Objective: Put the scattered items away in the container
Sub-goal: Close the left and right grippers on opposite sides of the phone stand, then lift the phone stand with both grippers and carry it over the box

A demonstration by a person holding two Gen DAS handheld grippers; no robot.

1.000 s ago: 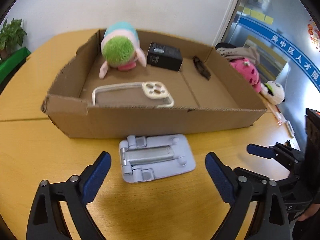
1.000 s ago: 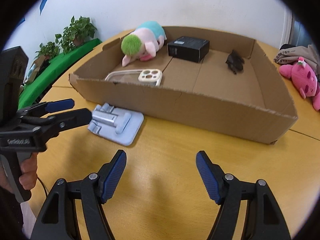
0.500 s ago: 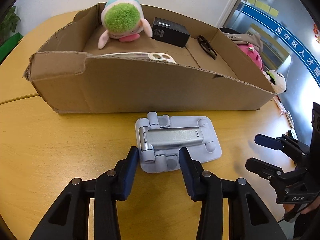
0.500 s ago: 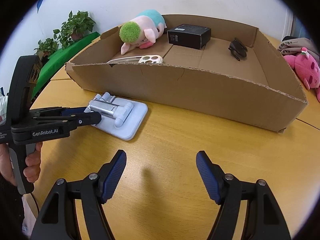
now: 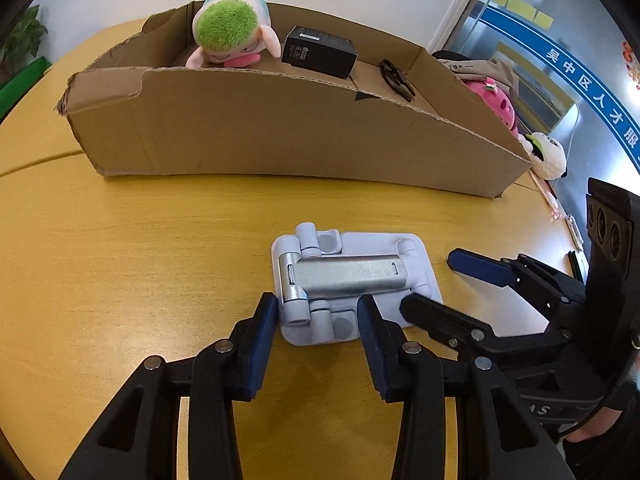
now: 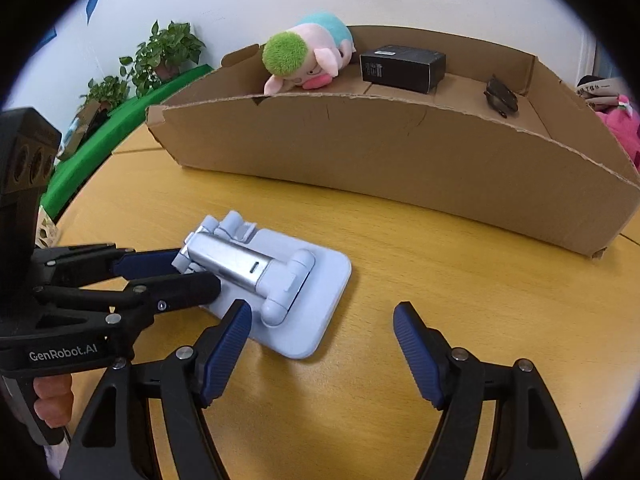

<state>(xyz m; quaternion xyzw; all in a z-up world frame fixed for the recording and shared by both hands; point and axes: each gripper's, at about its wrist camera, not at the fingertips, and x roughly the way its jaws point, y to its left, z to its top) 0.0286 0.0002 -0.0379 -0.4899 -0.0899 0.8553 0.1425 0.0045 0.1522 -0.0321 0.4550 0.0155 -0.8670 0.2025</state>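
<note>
While the folded phone stand lies on the yellow table before the cardboard box, the left gripper, its jaws just narrowed, straddles its near end, and the right gripper gapes wide beside it, empty.

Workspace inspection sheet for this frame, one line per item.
Surface: wooden table, bare around the box.
Job's things: phone stand lies flat, folded, outside the cardboard box. Green-haired plush, black carton and a small black clip are inside.
Clutter: pink plush and white plush lie beyond the box's right end.
Grippers: left tongs have just been closing and now straddle the stand's hinged end; no firm pinch shows. Right tongs are open, nothing between them, beside the stand.
Cables: nothing seen.
Surroundings: potted plants, white wall.
</note>
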